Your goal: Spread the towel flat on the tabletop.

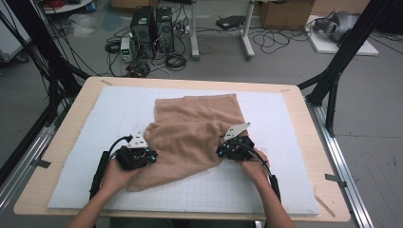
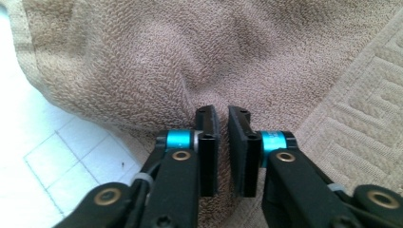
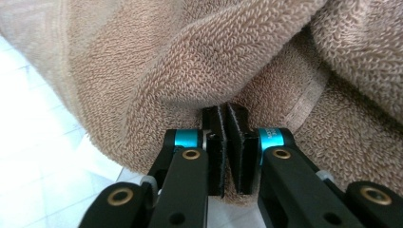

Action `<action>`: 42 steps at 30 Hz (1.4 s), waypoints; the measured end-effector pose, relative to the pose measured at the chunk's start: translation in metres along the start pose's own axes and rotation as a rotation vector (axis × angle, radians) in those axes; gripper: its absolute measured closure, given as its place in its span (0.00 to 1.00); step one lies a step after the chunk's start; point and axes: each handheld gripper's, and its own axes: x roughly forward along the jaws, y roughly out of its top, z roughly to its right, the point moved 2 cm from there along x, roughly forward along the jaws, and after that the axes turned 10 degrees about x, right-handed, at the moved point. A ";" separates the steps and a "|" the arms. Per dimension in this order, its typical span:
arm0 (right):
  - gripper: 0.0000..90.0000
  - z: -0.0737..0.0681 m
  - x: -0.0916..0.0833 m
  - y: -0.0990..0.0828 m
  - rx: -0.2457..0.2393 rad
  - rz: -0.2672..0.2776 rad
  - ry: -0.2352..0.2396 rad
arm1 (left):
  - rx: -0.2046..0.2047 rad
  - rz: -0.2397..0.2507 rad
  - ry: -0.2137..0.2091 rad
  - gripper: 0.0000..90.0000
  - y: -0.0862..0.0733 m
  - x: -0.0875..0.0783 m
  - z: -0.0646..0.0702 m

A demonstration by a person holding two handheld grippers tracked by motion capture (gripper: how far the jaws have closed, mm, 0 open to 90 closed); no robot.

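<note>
I have the tan towel (image 1: pixel 192 130) lying rumpled on the middle of the white gridded mat (image 1: pixel 285 123), its near edge folded over. My left gripper (image 2: pixel 222 116) sits at the towel's near left edge, jaws drawn together pinching its pile. My right gripper (image 3: pixel 224 114), at the towel's near right edge, clamps a fold

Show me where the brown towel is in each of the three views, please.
High view: the towel lies mid-table on the white mat, partly folded, between the two grippers.
Left gripper view: it covers the top and right, behind the nearly shut jaws.
Right gripper view: its folds hang above and around the jaws.
Shared landmark: the white gridded mat, seen at the left in both gripper views.
</note>
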 end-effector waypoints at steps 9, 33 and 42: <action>0.97 -0.012 -0.041 -0.005 -0.006 0.061 0.033 | -0.015 0.068 0.002 0.95 0.006 -0.022 0.003; 0.86 -0.017 -0.021 -0.021 -0.024 -0.082 0.053 | -0.004 -0.008 -0.024 0.80 -0.008 -0.011 0.002; 0.94 -0.031 -0.051 -0.032 -0.013 -0.012 0.118 | 0.009 0.083 -0.041 0.95 -0.001 -0.035 0.018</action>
